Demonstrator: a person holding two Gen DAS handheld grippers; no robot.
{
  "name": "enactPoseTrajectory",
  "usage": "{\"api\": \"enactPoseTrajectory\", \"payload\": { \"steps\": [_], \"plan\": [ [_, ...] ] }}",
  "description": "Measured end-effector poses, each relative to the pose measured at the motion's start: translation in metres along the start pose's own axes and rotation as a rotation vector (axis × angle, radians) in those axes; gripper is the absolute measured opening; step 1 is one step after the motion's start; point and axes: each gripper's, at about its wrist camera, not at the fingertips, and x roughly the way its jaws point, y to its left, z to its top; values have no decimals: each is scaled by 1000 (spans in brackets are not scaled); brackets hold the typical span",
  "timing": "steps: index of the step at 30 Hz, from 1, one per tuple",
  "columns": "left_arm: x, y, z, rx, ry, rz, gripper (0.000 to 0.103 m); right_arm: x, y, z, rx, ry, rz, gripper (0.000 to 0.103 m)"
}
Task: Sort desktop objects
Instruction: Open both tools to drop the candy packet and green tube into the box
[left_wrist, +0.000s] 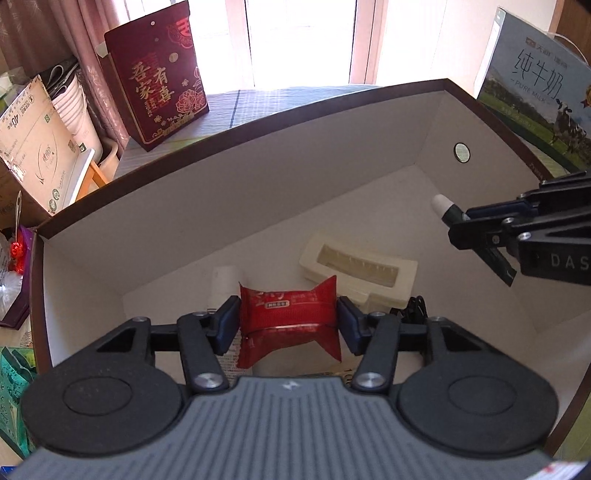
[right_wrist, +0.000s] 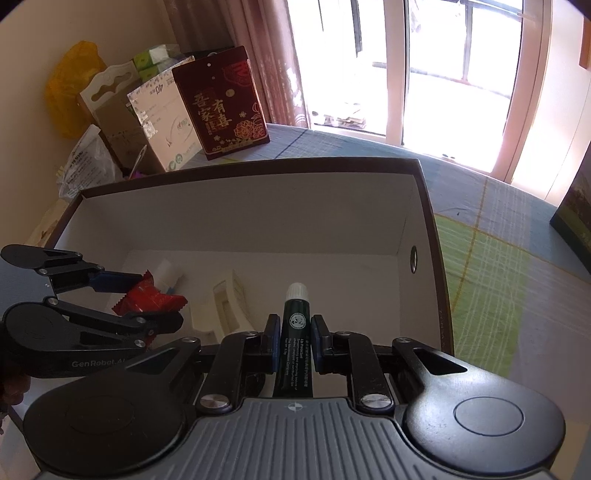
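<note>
**Red packet and green tube over the open box**

Red foil shows between our left jaws: the left gripper (left_wrist: 288, 319) has the red packet (left_wrist: 290, 317) lying across its gap, low inside the box (left_wrist: 229, 206). The blue pads sit just at the packet's crimped ends, and we cannot tell whether they press it; with the jaws standing this wide we read them as released around it. In the right wrist view the packet (right_wrist: 149, 297) hangs between the same two fingers, above the box floor.

Our right gripper (right_wrist: 293, 332) is clenched on the tube (right_wrist: 295, 332), dark green with a white cap, pointing forward and down into the box. From the left view, the tube (left_wrist: 447, 210) pokes out of the right gripper (left_wrist: 465, 229) near the right wall.

On the box floor lie a cream tray (left_wrist: 356, 269) and a white bottle (left_wrist: 223, 282), just behind the packet. The box stands on a checked cloth (right_wrist: 480, 258). Behind it stand a maroon gift box (right_wrist: 223, 105) and a milk carton (left_wrist: 535, 99).
</note>
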Motion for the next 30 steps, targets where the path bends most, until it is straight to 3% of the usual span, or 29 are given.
{"api": "enactPoseTrajectory", "payload": {
  "steps": [4, 15, 23, 30],
  "plan": [
    [0, -3, 1, 12, -12, 11, 66, 2, -1, -2, 1, 6, -5, 14],
    [-4, 0, 2, -8, -19, 23, 73, 3, -2, -11, -18, 35, -25, 15],
    [-14, 1, -3, -23, -25, 32, 87, -8, 10, -17, -61, 44, 7, 55],
    [-29, 0, -12, -42, -29, 19, 95, -21, 20, -32, -80, 49, 47, 72]
  ]
}}
